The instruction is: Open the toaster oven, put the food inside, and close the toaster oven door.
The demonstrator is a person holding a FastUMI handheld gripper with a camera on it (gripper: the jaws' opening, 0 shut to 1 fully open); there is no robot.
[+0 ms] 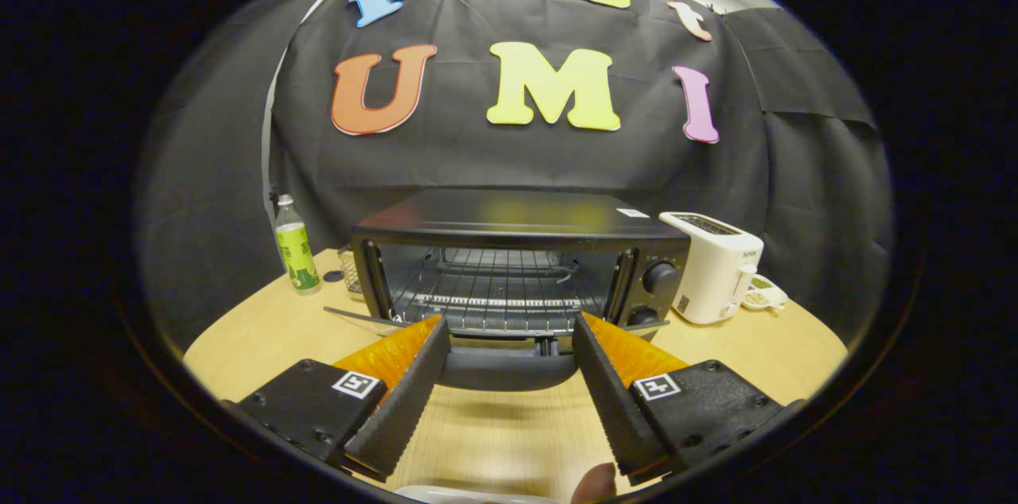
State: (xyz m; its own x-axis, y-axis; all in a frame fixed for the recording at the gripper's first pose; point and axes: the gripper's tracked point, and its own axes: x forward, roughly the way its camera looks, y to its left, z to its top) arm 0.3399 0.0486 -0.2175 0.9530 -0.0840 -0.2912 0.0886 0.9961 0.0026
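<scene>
A black toaster oven [517, 257] stands on the wooden table [262, 337] just beyond my fingers. Its door [509, 369] is folded down flat toward me, and the wire rack [497, 289] inside is bare. My gripper [509, 333] is open, with its two fingers spread wide on either side of the lowered door and nothing between them. Below the fingers, a sliver of a white plate [469, 494] with a brown piece of food [596, 482] at its rim shows.
A white pop-up toaster [716, 265] stands right of the oven, with a small dish [763, 297] behind it. A green-labelled bottle [296, 248] and a small wire basket [348, 269] stand to the oven's left.
</scene>
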